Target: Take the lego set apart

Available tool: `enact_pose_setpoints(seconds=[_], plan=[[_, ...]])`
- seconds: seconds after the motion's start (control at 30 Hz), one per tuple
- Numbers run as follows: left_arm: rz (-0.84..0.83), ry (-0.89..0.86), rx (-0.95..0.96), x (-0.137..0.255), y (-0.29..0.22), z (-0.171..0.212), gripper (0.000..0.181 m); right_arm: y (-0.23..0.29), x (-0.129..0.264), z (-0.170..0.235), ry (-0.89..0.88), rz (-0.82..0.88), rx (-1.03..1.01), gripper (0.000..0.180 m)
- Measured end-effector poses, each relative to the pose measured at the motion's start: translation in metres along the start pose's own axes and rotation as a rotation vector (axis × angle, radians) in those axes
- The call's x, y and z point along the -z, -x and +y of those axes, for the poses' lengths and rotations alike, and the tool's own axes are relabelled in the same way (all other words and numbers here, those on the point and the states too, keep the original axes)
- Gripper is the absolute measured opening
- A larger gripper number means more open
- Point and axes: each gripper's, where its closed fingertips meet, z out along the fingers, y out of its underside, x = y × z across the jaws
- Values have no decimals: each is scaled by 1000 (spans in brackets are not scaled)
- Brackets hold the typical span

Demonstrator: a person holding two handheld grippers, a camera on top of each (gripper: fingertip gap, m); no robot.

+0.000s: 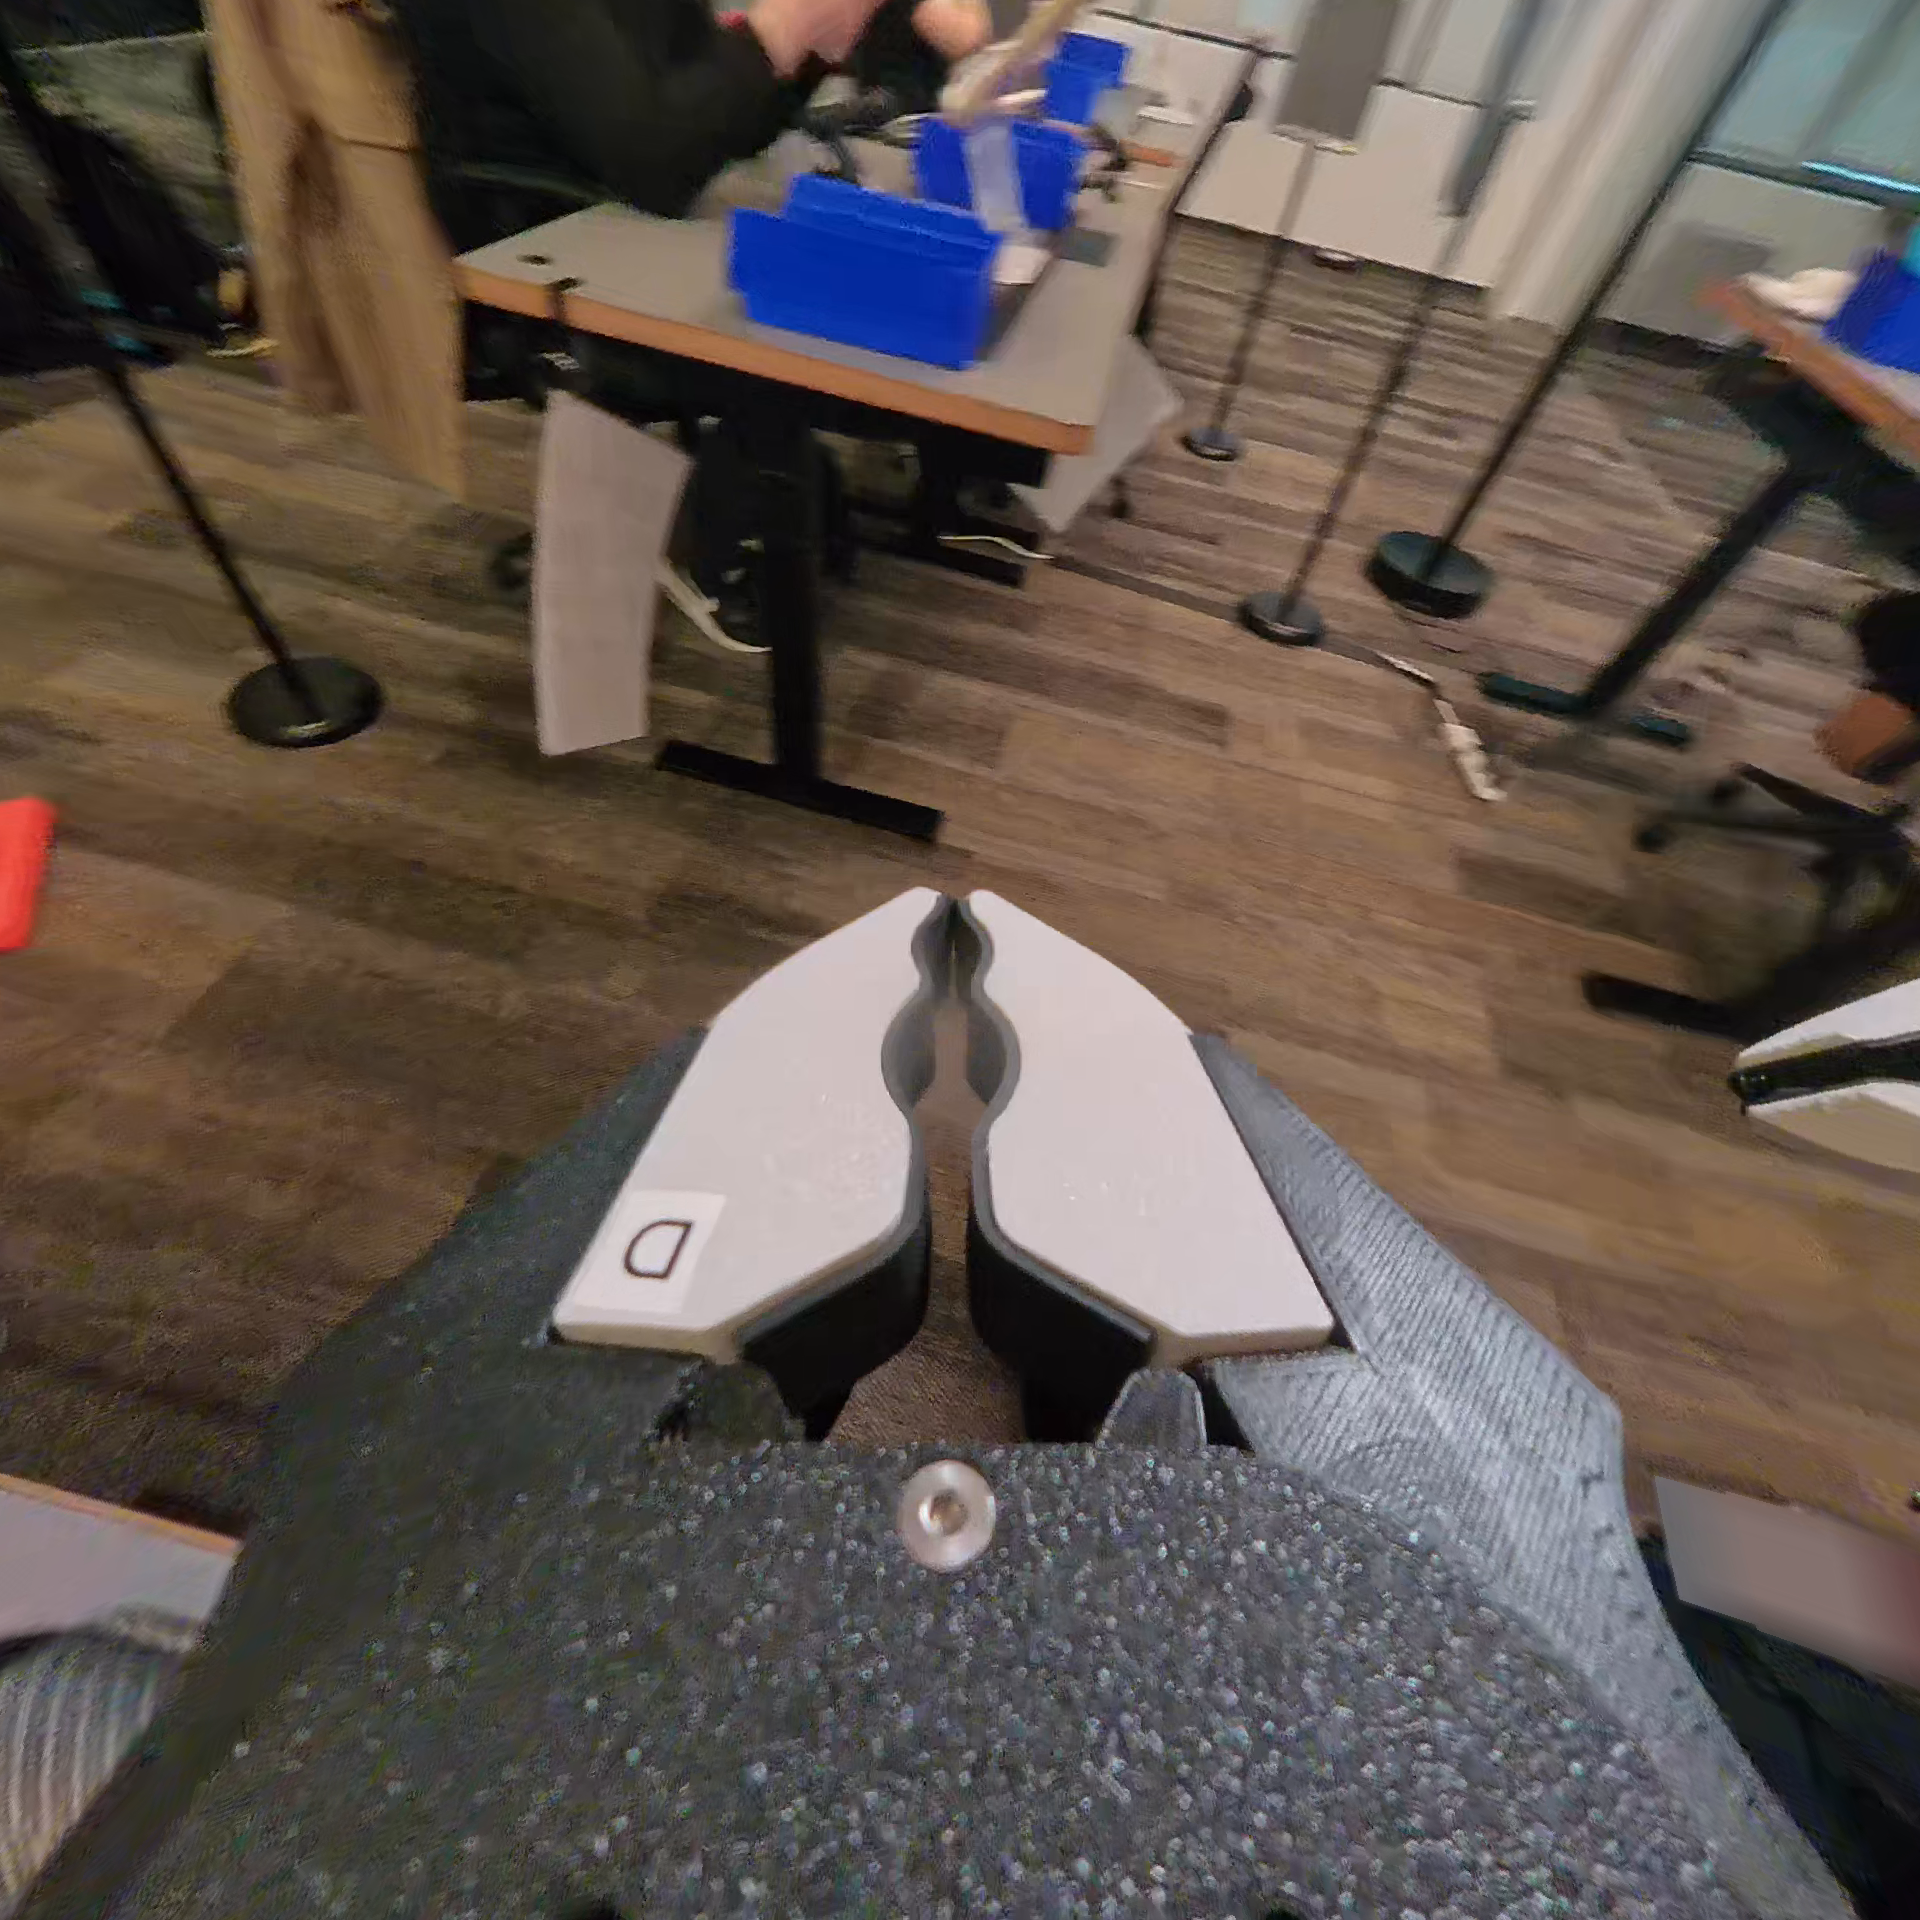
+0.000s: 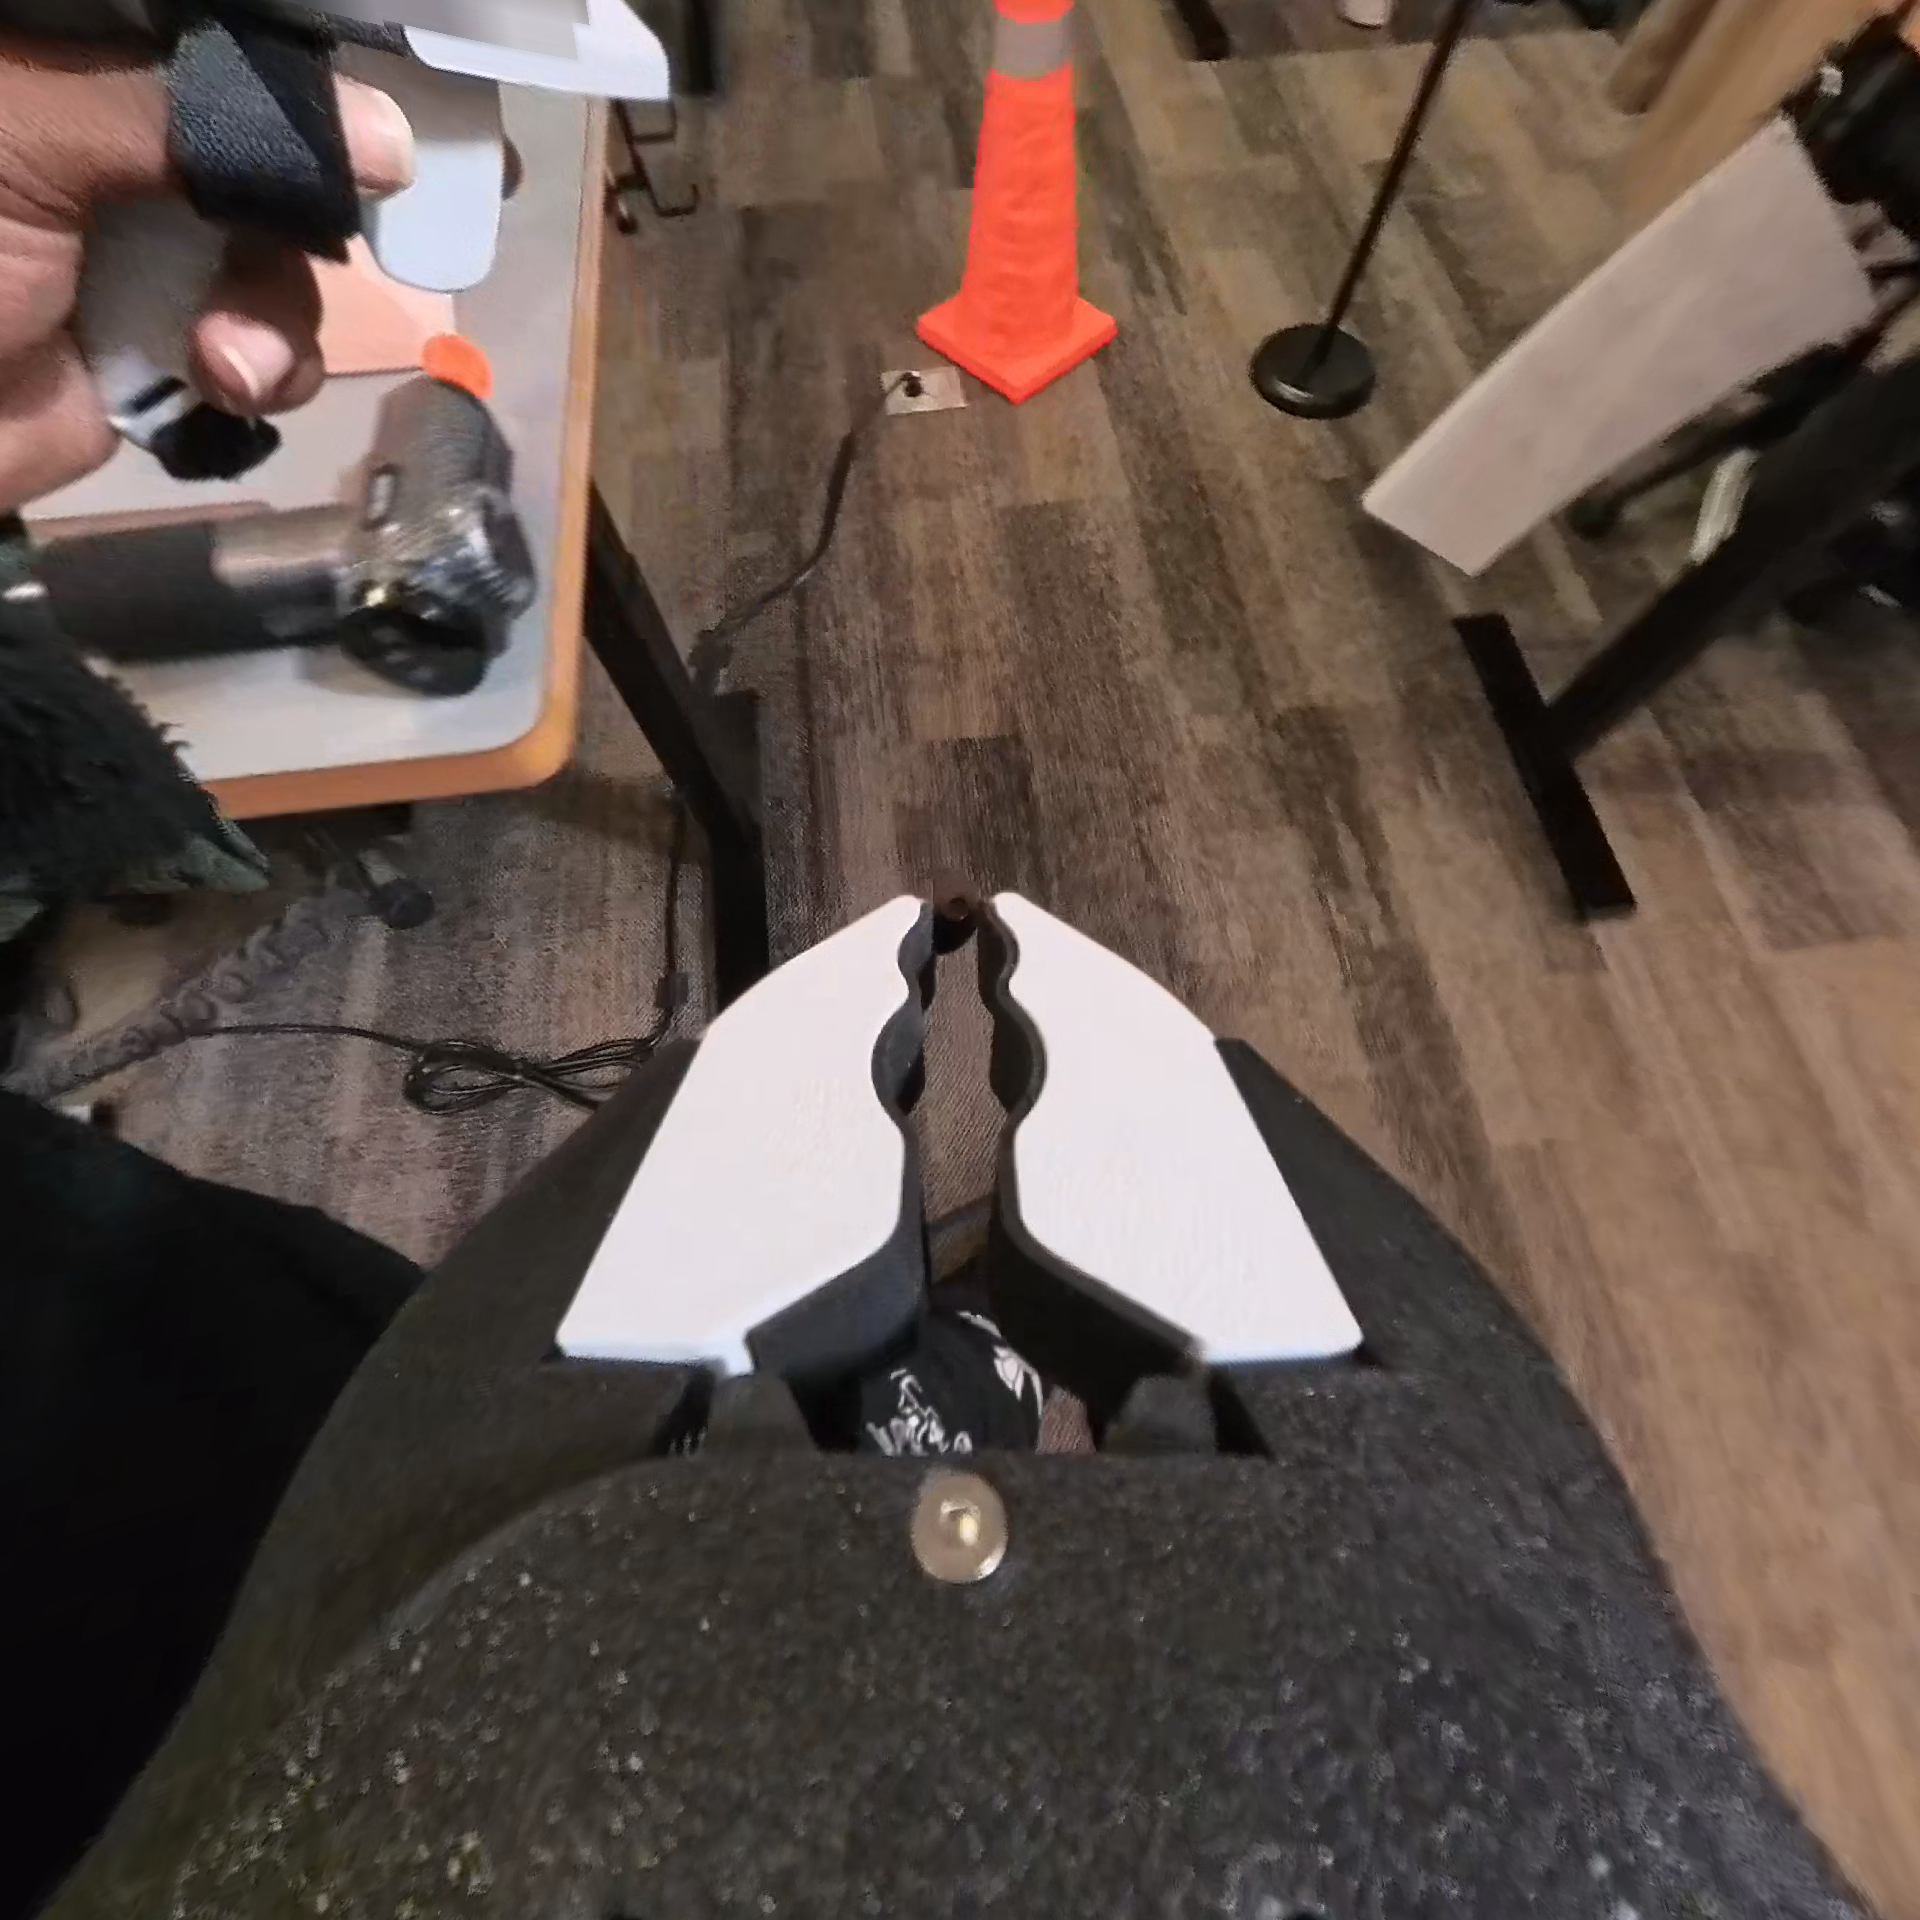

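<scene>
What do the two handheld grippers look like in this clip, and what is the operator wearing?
Both match: the left gripper and right gripper have a speckled black textured body, a silver screw at the centre, and pale flat-topped fingers with black wavy inner pads. The left one carries a small white sticker with a marking. In the right wrist view, the operator's hand has a black strap over it.

Both cameras ride just behind their own grey-padded fingers, close enough that these fill the lower frame. The left wrist view looks out level across the brown wood-look plank floor [image 1: 1143, 790] toward a grey-topped desk with blue plastic bins [image 1: 862, 272]. The right wrist view tilts downward (steeper), facing an orange traffic cone [image 2: 1023, 223] on that same flooring.
</scene>
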Motion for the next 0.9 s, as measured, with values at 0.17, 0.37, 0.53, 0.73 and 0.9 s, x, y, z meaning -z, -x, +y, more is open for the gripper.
enact_pose_setpoints(seconds=[0.17, 0.37, 0.53, 0.73, 0.9], plan=[[-218, 83, 144, -80, 117, -17, 0, -94, -144, -93, 15, -234, 122, 7], [-433, 21, 150, -128, 255, -98, 2, -144, -306, -246, 21, -464, 358, 7], [-621, -38, 234, -178, 405, -98, 3, -141, -463, -355, -26, -593, 462, 7], [-655, -171, 353, -216, 636, -157, 4, -100, -647, -499, -63, -644, 531, 7], [-790, -228, 244, -168, 798, -245, 6, -29, -766, -620, -93, -780, 679, 7]])
